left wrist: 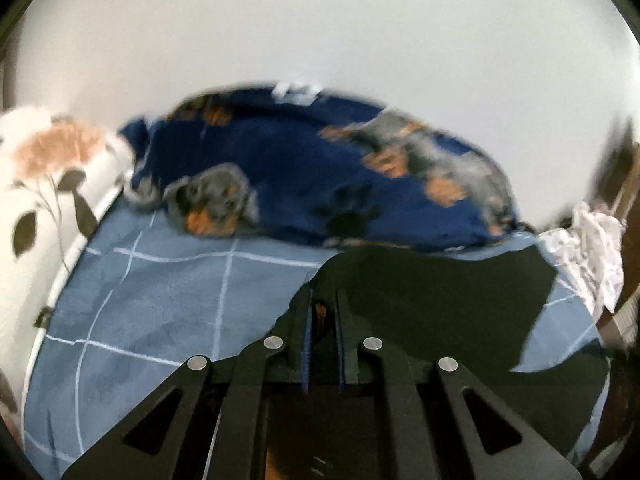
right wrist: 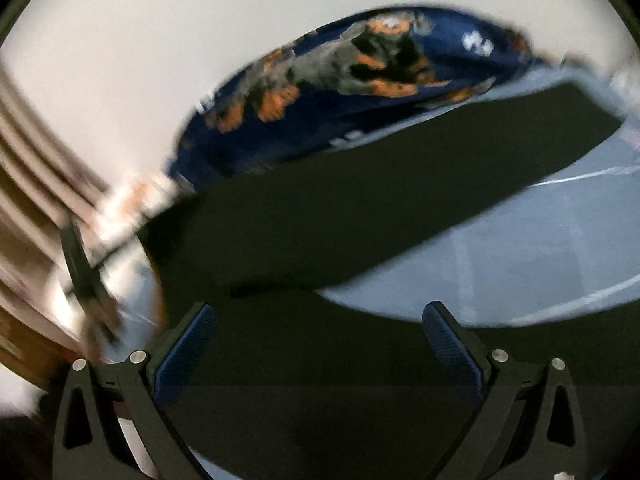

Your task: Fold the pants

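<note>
Clenched on an edge of the black pants, the left gripper is pinching the fabric. Right gripper is hanging released above the pants, which are lying on the blue checked bed sheet, near a dog-print blanket.

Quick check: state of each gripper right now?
Left gripper: shut on the black pants.
Right gripper: open, fingers spread above the pants, gripping nothing.

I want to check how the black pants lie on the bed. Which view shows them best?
The right wrist view: the black pants stretch as one long dark band across the blue checked bedsheet, under the open right gripper. The left wrist view shows only a dark part, partly hidden by the left gripper, shut on the cloth.
</note>
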{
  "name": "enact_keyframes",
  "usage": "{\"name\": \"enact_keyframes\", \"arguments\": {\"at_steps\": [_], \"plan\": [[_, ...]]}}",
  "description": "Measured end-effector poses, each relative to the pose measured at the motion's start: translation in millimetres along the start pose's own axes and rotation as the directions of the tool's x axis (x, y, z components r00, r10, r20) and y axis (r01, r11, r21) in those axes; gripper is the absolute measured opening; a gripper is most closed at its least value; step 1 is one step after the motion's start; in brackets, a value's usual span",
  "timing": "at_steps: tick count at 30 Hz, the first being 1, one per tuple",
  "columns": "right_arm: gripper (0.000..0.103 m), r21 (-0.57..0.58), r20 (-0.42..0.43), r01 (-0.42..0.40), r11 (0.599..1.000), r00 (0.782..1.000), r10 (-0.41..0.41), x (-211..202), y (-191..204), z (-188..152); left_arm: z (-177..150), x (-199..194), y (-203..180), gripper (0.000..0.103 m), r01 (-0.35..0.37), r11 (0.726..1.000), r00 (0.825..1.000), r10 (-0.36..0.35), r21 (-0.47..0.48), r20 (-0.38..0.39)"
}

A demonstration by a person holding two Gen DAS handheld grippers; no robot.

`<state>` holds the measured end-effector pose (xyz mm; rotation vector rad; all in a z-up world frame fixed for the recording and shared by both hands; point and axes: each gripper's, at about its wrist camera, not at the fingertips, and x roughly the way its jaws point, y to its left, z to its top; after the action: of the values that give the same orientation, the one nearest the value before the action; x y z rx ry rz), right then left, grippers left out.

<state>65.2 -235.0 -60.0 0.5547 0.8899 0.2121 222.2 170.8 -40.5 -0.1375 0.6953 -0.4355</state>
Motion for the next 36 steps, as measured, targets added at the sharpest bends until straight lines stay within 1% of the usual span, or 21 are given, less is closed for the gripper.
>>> {"name": "enact_keyframes", "arguments": {"at_steps": [1, 3, 4, 6, 7, 8, 10, 13, 15, 16, 17, 18, 19, 20, 21, 23, 25, 27, 29, 34, 36], "plan": [[0.103, 0.046, 0.001, -0.059, 0.997, 0.998, 0.059, 6, -2, 14, -3, -13, -9, 0.009, 0.007, 1.000, 1.000, -0.008, 0.008, 0.022], [0.101, 0.111, 0.004, -0.133, 0.985, 0.991, 0.133, 19, -3, 37, -8, -31, -21, 0.009, 0.016, 1.000, 0.999, -0.017, 0.014, 0.048], [0.099, 0.136, 0.002, -0.161, 0.978, 0.987, 0.162, 28, -3, 51, -14, -43, -28, 0.009, 0.033, 0.999, 0.998, -0.034, 0.009, 0.061], [0.095, 0.148, -0.014, -0.194, 0.970, 0.980, 0.198, 48, 2, 74, -25, -61, -35, 0.009, 0.041, 0.999, 0.997, -0.041, 0.008, 0.071], [0.091, 0.153, -0.023, -0.192, 0.969, 0.980, 0.198, 58, 3, 86, -32, -68, -40, 0.009, 0.041, 0.999, 0.996, -0.041, 0.006, 0.074], [0.090, 0.165, -0.028, -0.191, 0.968, 0.980, 0.198, 67, 2, 94, -38, -74, -43, 0.009, 0.050, 0.999, 0.996, -0.049, -0.002, 0.073], [0.088, 0.233, -0.055, -0.215, 0.948, 0.971, 0.234, 94, -5, 113, -52, -83, -48, 0.010, 0.060, 0.998, 0.996, -0.059, -0.026, 0.067], [0.087, 0.364, -0.068, -0.236, 0.901, 0.958, 0.278, 128, -23, 127, -71, -93, -53, 0.010, 0.076, 0.995, 0.996, -0.073, -0.065, 0.042], [0.086, 0.418, -0.082, -0.212, 0.884, 0.960, 0.269, 146, -31, 130, -80, -96, -56, 0.010, 0.077, 0.994, 0.997, -0.075, -0.081, 0.025], [0.083, 0.430, -0.083, -0.220, 0.876, 0.956, 0.281, 153, -32, 131, -84, -97, -58, 0.010, 0.081, 0.993, 0.997, -0.080, -0.088, 0.014], [0.078, 0.431, -0.092, -0.225, 0.874, 0.952, 0.291, 162, -32, 133, -87, -98, -60, 0.010, 0.080, 0.993, 0.997, -0.080, -0.091, 0.006], [0.056, 0.427, -0.104, -0.214, 0.878, 0.953, 0.283, 168, -30, 134, -89, -98, -61, 0.010, 0.074, 0.993, 0.997, -0.075, -0.089, -0.001], [0.020, 0.425, -0.119, -0.202, 0.882, 0.954, 0.276, 173, -29, 133, -90, -98, -62, 0.010, 0.066, 0.994, 0.998, -0.067, -0.087, -0.008], [0.008, 0.422, -0.137, -0.187, 0.887, 0.954, 0.266, 176, -27, 131, -91, -96, -62, 0.010, 0.058, 0.995, 0.998, -0.060, -0.087, -0.018], [0.007, 0.407, -0.140, -0.180, 0.895, 0.956, 0.256, 173, -21, 126, -91, -96, -61, 0.010, 0.048, 0.995, 0.998, -0.051, -0.087, -0.023], [0.007, 0.350, -0.119, -0.181, 0.919, 0.965, 0.236, 156, -10, 114, -92, -99, -56, 0.010, 0.030, 0.995, 0.999, -0.033, -0.096, -0.029], [0.006, 0.335, -0.094, -0.200, 0.921, 0.965, 0.244, 134, -8, 96, -92, -105, -48, 0.011, 0.007, 0.995, 0.999, -0.011, -0.103, -0.034], [0.006, 0.308, -0.091, -0.202, 0.930, 0.966, 0.240, 106, -2, 71, -95, -109, -40, 0.011, -0.005, 0.994, 0.998, -0.001, -0.113, -0.056], [0.006, 0.279, -0.100, -0.197, 0.940, 0.968, 0.232, 82, 6, 39, -102, -114, -34, 0.012, -0.019, 0.992, 0.996, 0.008, -0.123, -0.087], [0.006, 0.308, -0.131, -0.190, 0.932, 0.962, 0.240, 40, 0, -35, -127, -122, -34, 0.012, -0.059, 0.995, 0.987, 0.045, -0.083, -0.155], [0.006, 0.327, -0.150, -0.178, 0.928, 0.960, 0.237, 33, -2, -62, -138, -125, -33, 0.012, -0.072, 0.995, 0.983, 0.058, -0.075, -0.175]]}}
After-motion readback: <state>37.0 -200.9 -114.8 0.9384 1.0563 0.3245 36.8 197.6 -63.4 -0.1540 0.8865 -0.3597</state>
